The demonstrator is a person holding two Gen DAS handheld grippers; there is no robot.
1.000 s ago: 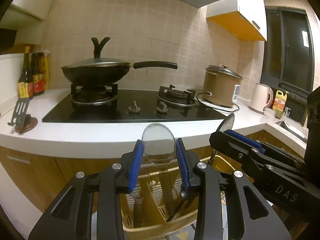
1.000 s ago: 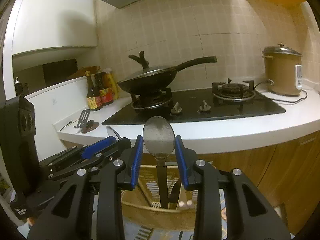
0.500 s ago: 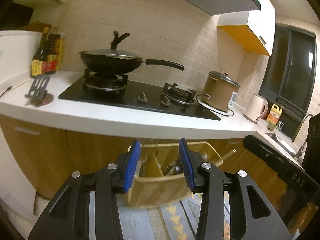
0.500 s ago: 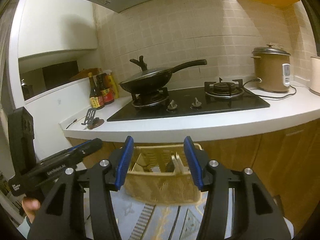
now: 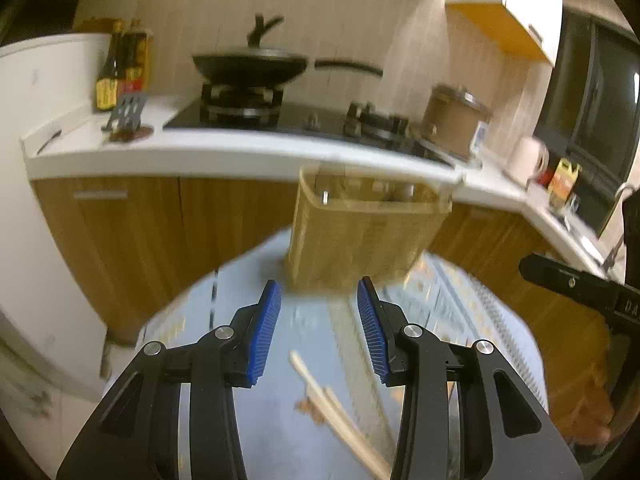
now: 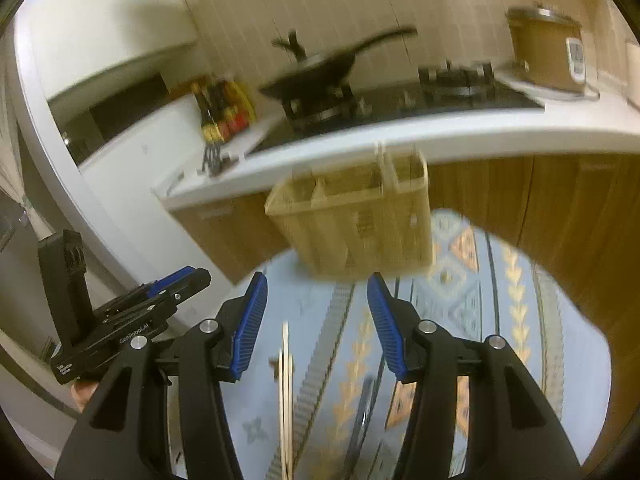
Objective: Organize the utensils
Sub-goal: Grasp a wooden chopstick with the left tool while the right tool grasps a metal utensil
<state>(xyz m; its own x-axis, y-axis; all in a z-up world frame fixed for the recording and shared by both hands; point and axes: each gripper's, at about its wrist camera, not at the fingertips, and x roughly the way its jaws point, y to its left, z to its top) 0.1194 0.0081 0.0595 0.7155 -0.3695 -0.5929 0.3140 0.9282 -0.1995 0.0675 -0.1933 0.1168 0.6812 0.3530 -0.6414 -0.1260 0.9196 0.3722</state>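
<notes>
A tan slotted utensil basket (image 5: 366, 232) stands at the far edge of a table with a blue patterned cloth (image 5: 248, 428); it also shows in the right wrist view (image 6: 356, 228). Utensil tips poke above its rim. Wooden chopsticks (image 5: 340, 412) lie on the cloth below my left gripper (image 5: 319, 332), which is open and empty. My right gripper (image 6: 316, 322) is open and empty; chopsticks (image 6: 286, 392) and a dark metal utensil (image 6: 362, 416) lie on the cloth beneath it. Both views are motion-blurred.
Behind the table runs a white counter (image 5: 192, 152) over wooden cabinets, with a gas hob, a lidded wok (image 5: 250, 66), sauce bottles (image 5: 120, 68), a slotted spatula (image 5: 126, 114) and a brown rice cooker (image 6: 546, 48). A kettle (image 5: 524, 158) and sink lie right.
A second ago each gripper held a spoon over the basket. Both opened and let the spoons go into it, then pulled back and tilted down over the cloth.
</notes>
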